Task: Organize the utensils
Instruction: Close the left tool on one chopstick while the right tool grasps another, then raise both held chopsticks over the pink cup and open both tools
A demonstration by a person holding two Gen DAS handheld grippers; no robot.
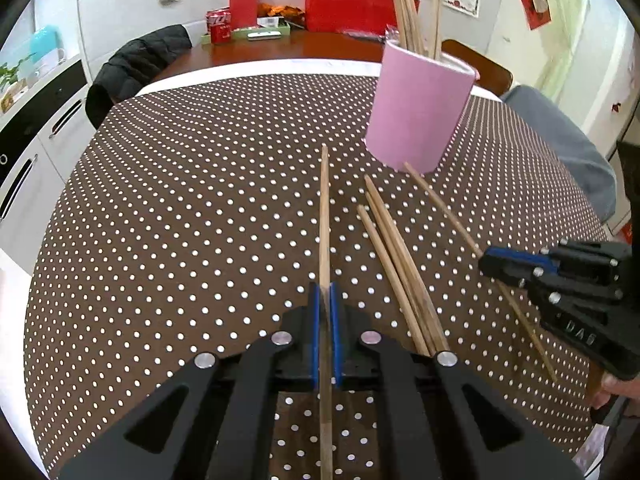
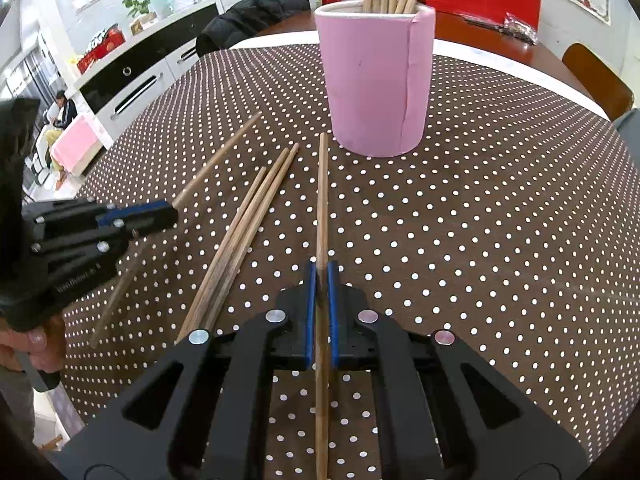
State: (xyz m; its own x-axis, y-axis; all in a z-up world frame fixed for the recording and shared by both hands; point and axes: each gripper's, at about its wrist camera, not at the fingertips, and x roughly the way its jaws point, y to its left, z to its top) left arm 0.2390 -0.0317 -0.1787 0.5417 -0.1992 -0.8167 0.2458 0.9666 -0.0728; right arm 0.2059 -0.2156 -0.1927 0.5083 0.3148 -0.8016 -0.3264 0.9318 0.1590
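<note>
Left gripper (image 1: 325,292): blue pads clamped on one wooden chopstick (image 1: 324,216), its near end cut off by the frame edge. Right gripper (image 2: 321,270): likewise closed on a second chopstick (image 2: 322,200), tip near the pink holder (image 2: 376,80). Three loose chopsticks (image 1: 394,256) lay bundled between the grippers on the dotted tablecloth (image 1: 180,200), their near ends hidden behind the left gripper. Holder upright, holding more chopsticks, tops cut off.
</note>
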